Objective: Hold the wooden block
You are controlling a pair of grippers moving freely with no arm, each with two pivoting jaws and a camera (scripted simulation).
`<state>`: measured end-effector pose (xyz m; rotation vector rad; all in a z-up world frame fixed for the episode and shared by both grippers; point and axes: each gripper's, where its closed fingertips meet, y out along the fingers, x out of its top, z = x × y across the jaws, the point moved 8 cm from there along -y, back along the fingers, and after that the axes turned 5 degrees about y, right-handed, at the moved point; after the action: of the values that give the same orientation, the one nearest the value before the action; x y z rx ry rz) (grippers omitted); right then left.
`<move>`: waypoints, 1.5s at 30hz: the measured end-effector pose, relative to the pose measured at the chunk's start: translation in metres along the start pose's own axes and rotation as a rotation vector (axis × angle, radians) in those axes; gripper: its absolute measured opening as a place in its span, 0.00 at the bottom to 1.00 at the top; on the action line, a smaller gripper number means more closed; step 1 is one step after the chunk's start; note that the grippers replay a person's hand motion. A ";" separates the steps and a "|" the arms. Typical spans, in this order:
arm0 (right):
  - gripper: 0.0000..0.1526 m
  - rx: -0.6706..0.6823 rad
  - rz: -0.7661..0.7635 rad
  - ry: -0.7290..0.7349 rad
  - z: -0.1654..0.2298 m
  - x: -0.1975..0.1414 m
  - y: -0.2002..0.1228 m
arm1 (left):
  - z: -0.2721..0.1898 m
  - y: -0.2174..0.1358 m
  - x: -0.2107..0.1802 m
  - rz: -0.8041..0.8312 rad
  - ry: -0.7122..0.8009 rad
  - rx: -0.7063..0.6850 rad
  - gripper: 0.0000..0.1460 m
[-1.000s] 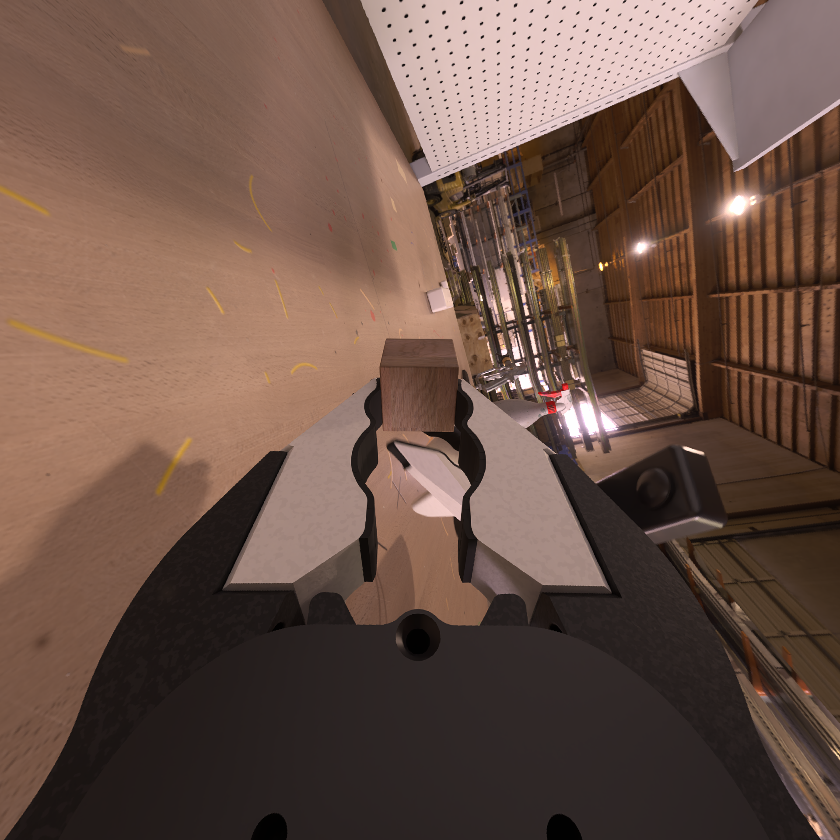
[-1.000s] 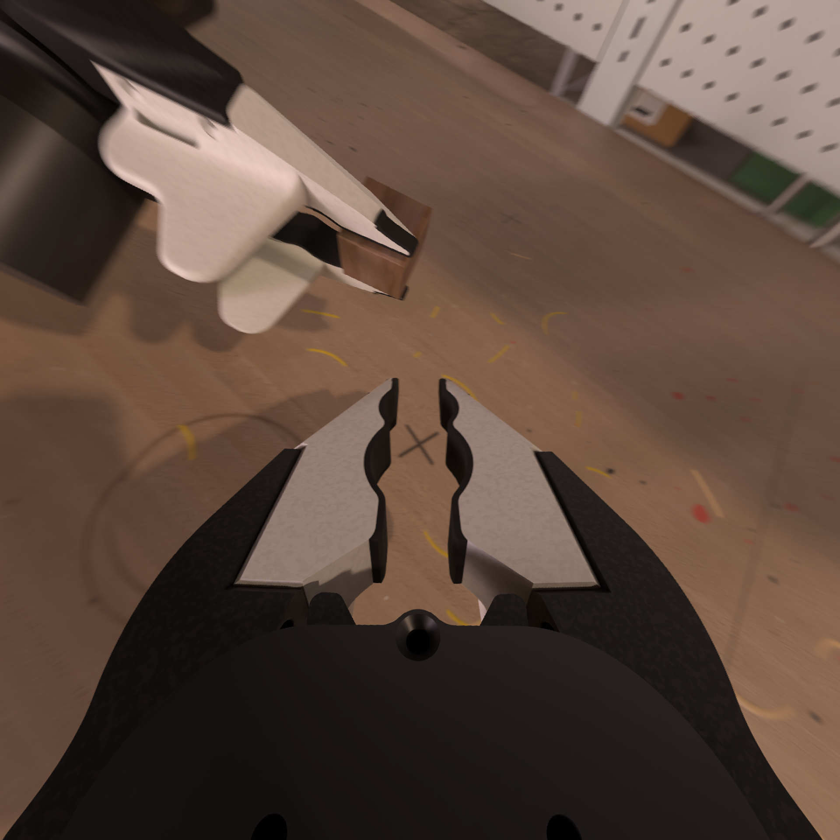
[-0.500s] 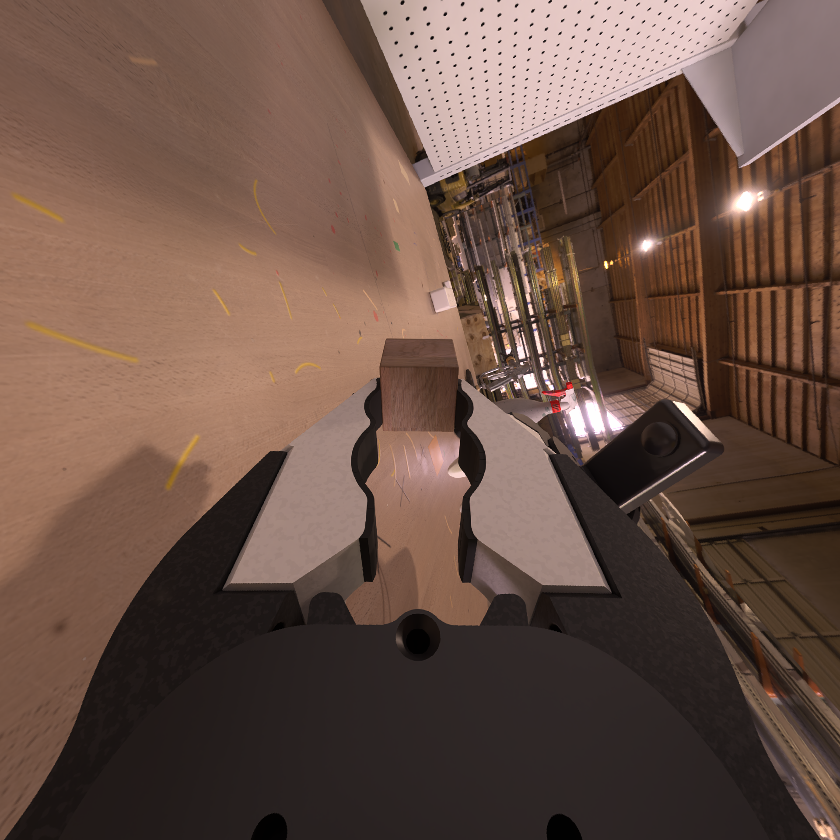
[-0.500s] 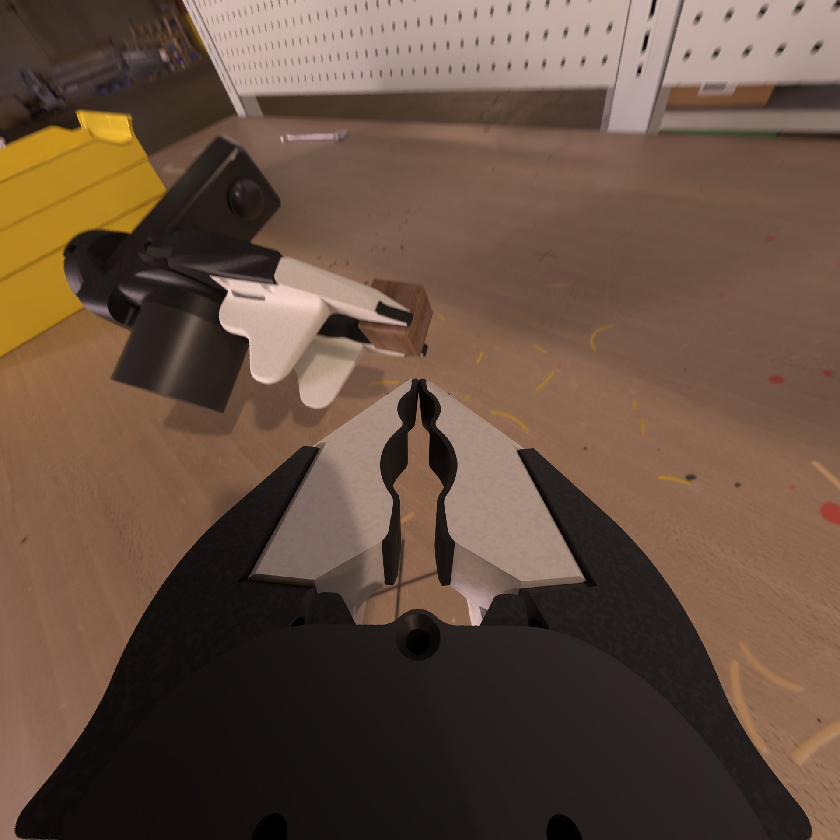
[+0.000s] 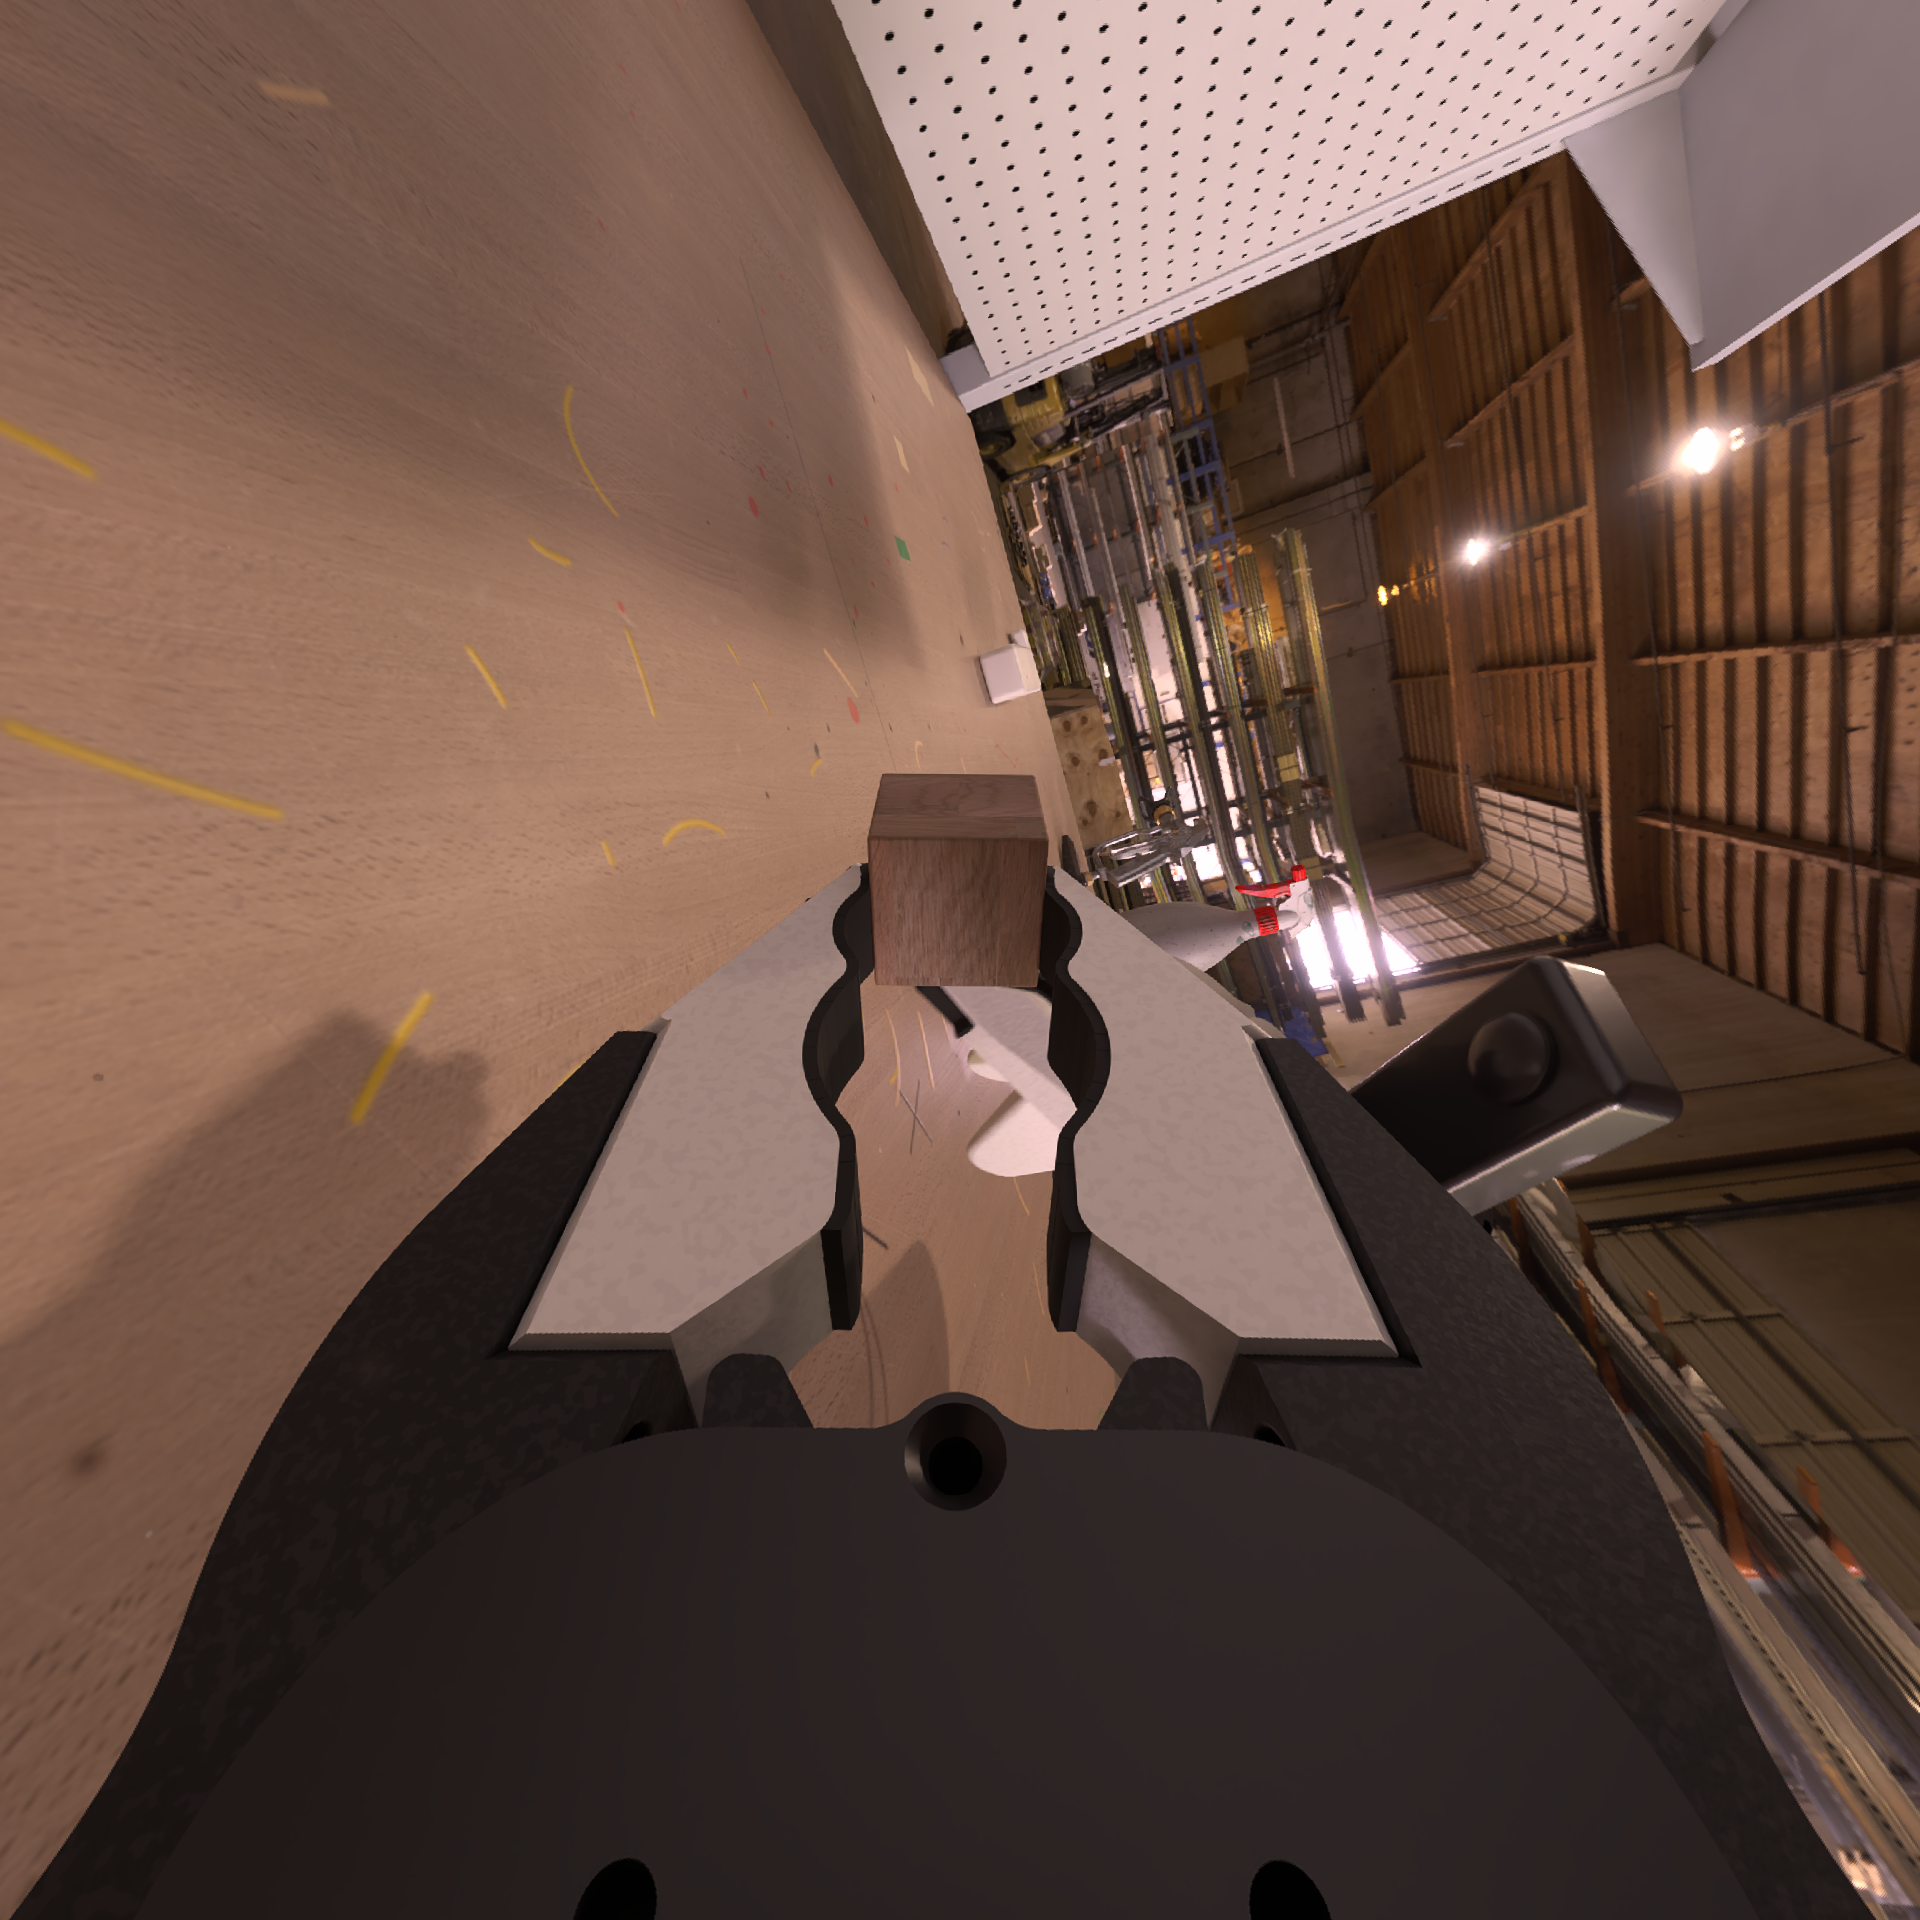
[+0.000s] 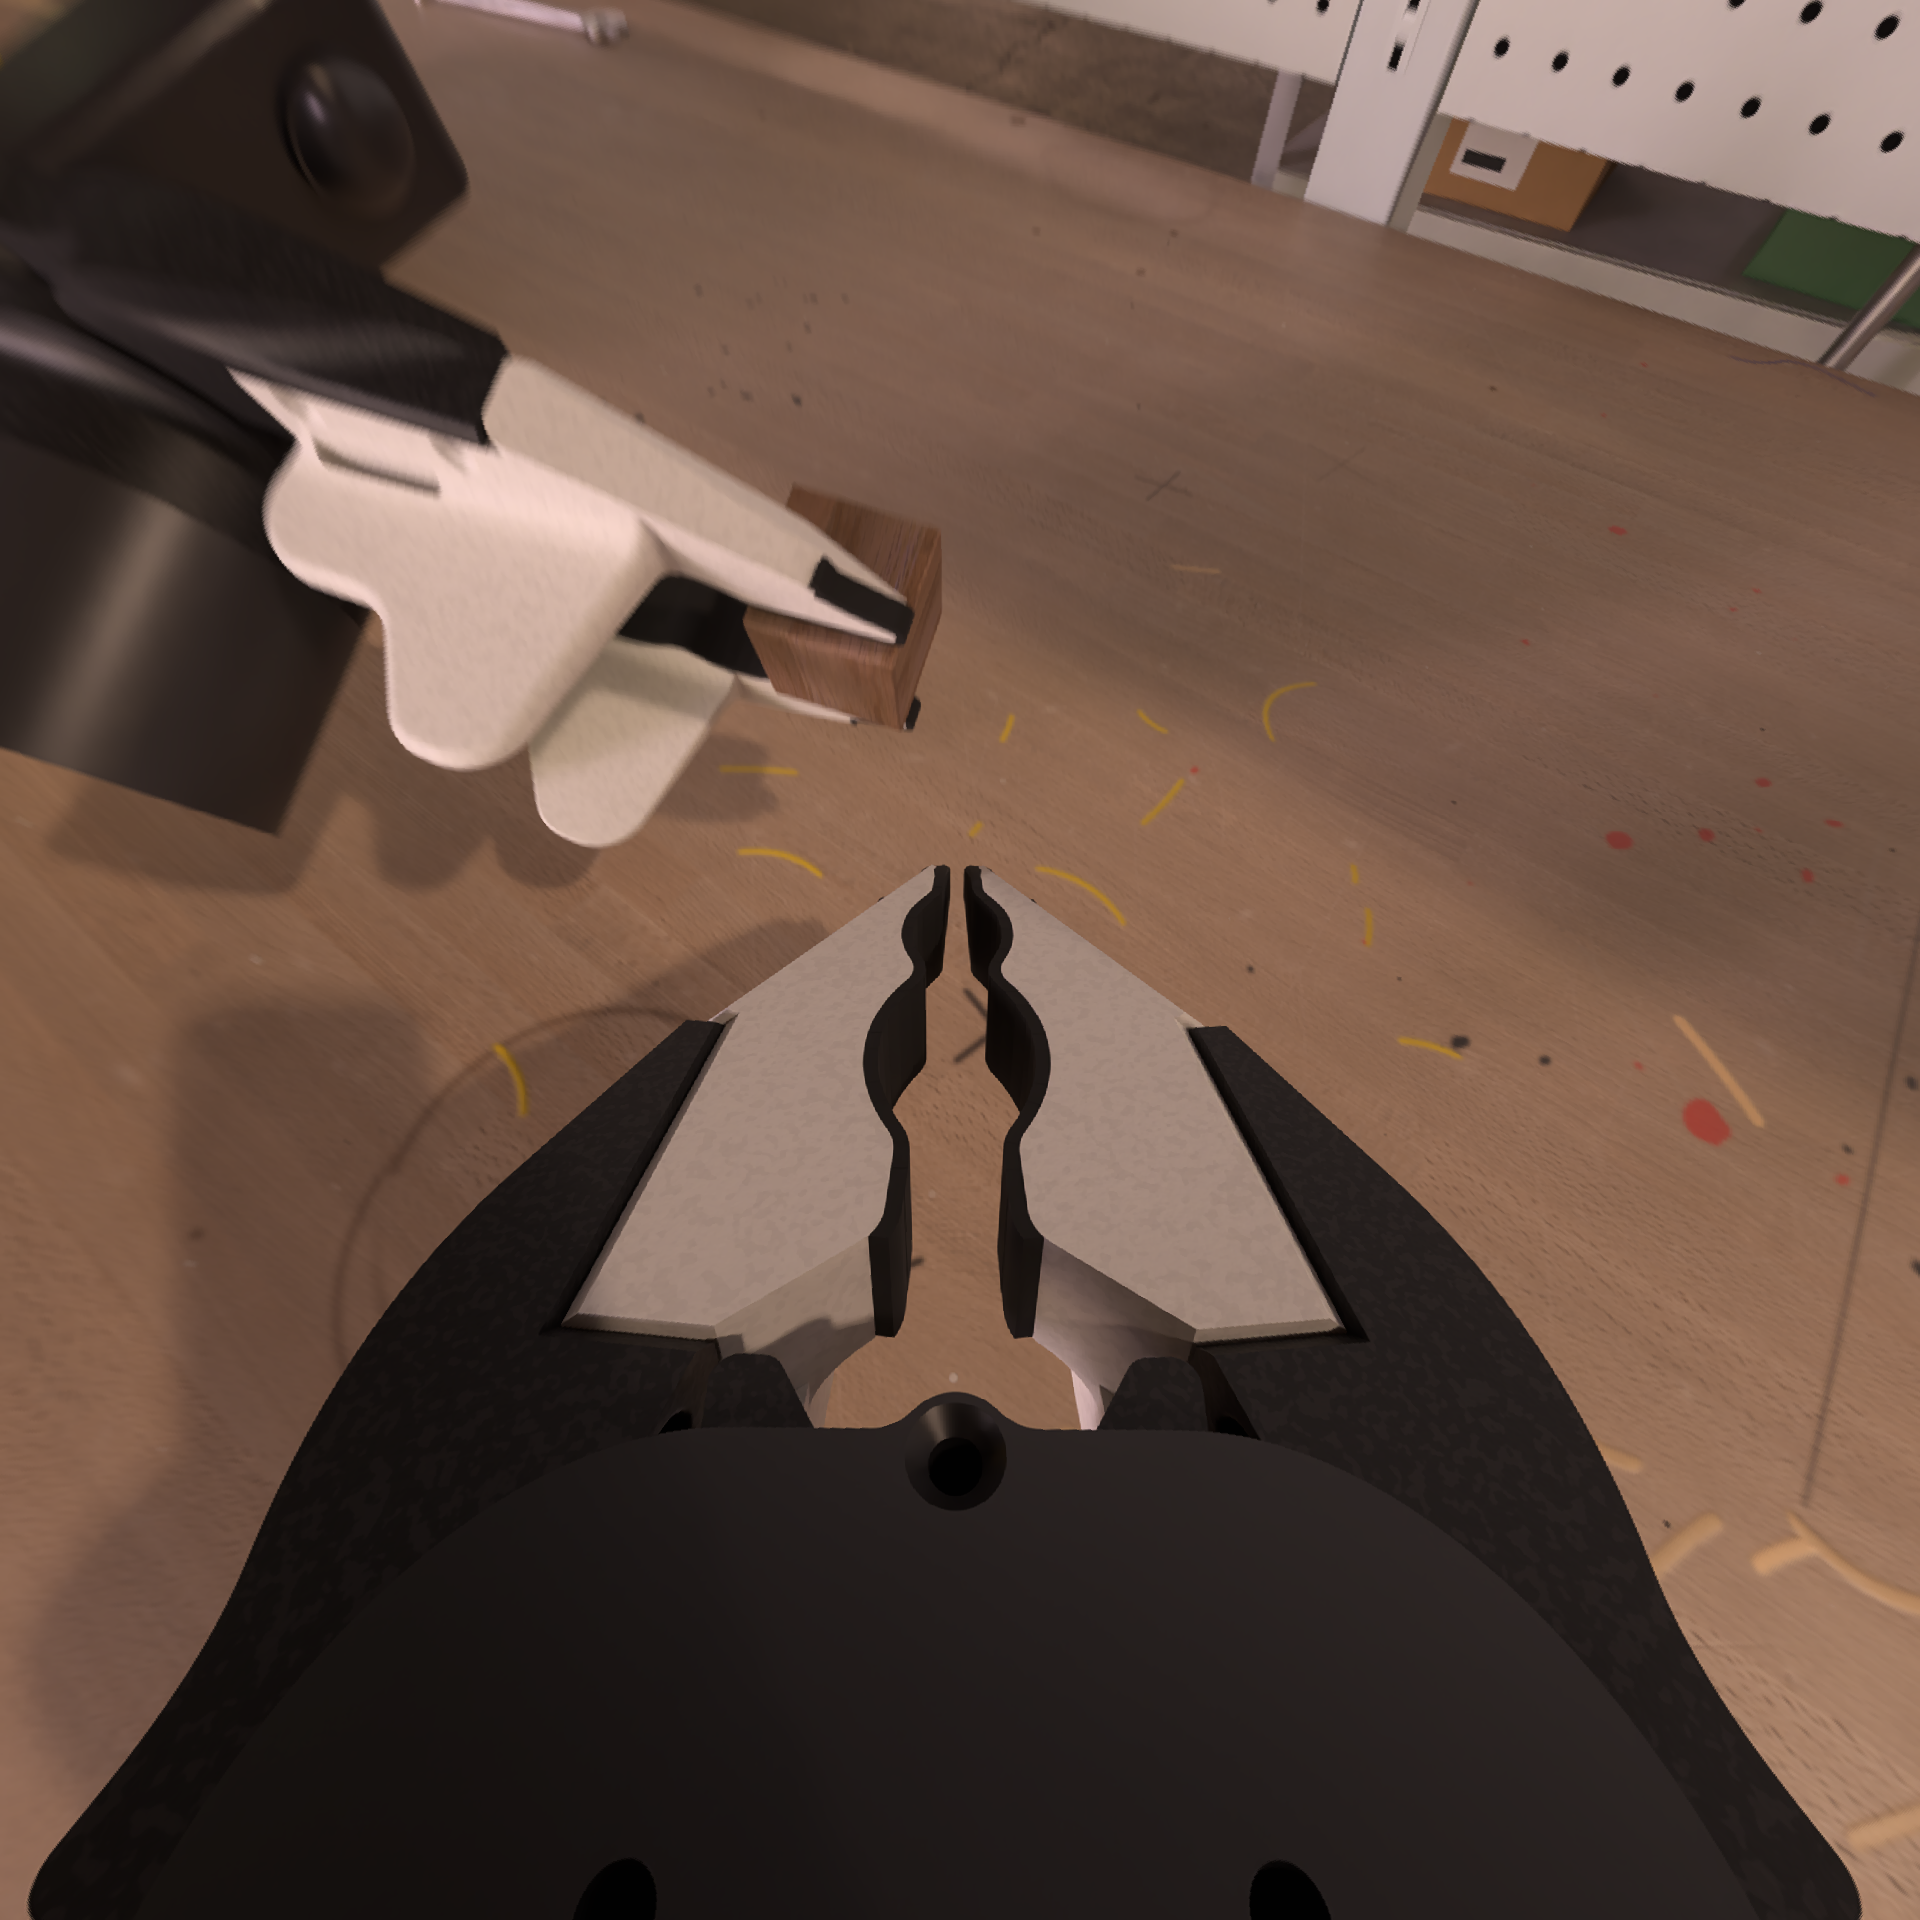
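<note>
We have the wooden block [image 5: 957,902] pinched at the tips of the left gripper [image 5: 954,904], mid-frame, clear of the workbench [image 5: 364,520]. The right gripper [image 6: 957,878] is nearly closed and empty; only holding steady remains.

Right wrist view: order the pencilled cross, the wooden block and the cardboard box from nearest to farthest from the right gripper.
1. Pencilled cross, on the bench between the right gripper's jaws.
2. Wooden block, ahead left, off the bench.
3. Cardboard box, far right under the pegboard.
</note>
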<state>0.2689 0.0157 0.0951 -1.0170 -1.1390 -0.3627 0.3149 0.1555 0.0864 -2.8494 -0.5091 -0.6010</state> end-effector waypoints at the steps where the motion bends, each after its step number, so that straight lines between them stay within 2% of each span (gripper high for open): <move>1: 0.01 0.017 -0.018 0.027 -0.001 0.003 -0.002 | 0.000 0.000 0.000 0.001 -0.001 -0.002 0.21; 6: 0.01 0.168 -0.138 0.229 -0.008 0.017 -0.014 | 0.000 0.000 -0.001 0.001 -0.012 -0.011 0.21; 10: 0.01 0.191 -0.118 0.316 -0.014 0.019 -0.008 | -0.001 0.002 -0.002 0.004 -0.023 -0.027 0.21; 16: 0.01 0.102 -0.089 0.095 -0.004 0.022 -0.004 | 0.000 0.003 -0.005 0.021 -0.041 -0.037 0.21; 24: 0.05 -0.004 -0.032 -0.055 0.001 0.021 -0.005 | 0.004 0.003 -0.005 0.025 -0.053 -0.013 0.21; 28: 0.10 -0.042 0.018 -0.141 0.009 0.021 -0.006 | 0.004 0.002 -0.004 0.014 -0.051 -0.009 0.21; 30: 0.18 -0.037 0.031 -0.174 0.014 0.020 -0.003 | 0.004 0.003 -0.004 0.017 -0.052 -0.012 0.21; 33: 0.20 -0.009 0.027 -0.169 0.019 0.017 -0.001 | 0.002 0.004 -0.006 0.029 -0.052 -0.025 0.21; 39: 0.22 0.065 0.005 -0.034 0.018 0.020 0.000 | 0.001 0.005 -0.007 0.035 -0.050 -0.030 0.21; 45: 0.26 0.184 0.101 0.005 0.009 0.022 0.004 | 0.000 0.008 -0.009 0.069 -0.052 -0.046 0.21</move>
<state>0.2752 0.0304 0.1129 -0.9068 -1.0904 -0.1758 0.3099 0.1459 0.0815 -2.9191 -0.4076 -0.5346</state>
